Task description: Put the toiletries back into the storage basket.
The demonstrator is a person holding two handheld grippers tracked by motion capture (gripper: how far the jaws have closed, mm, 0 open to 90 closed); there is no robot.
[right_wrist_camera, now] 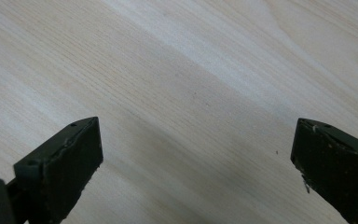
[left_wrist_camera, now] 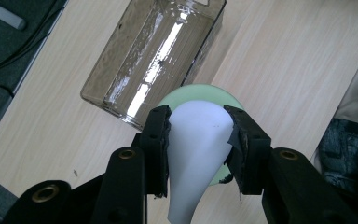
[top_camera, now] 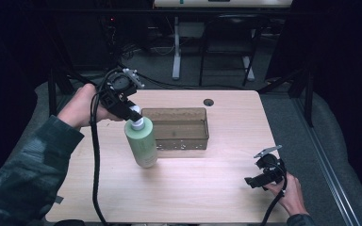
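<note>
My left gripper [left_wrist_camera: 198,140] clamps green bottle [top_camera: 141,143] by white cap [left_wrist_camera: 193,149], bin [top_camera: 179,128] at 2 o'clock; looks top-heavy, slippery; right gripper [right_wrist_camera: 196,154] gapes, idle.

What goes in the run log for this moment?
left gripper: shut on bottle cap | bottle: beside bin | right gripper: open, above table

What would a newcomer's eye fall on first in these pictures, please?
Most likely the green bottle left of centre on the table, held by its white pump in the left gripper. Next, the clear bin just behind it, and the right gripper open at the near right edge.
</note>
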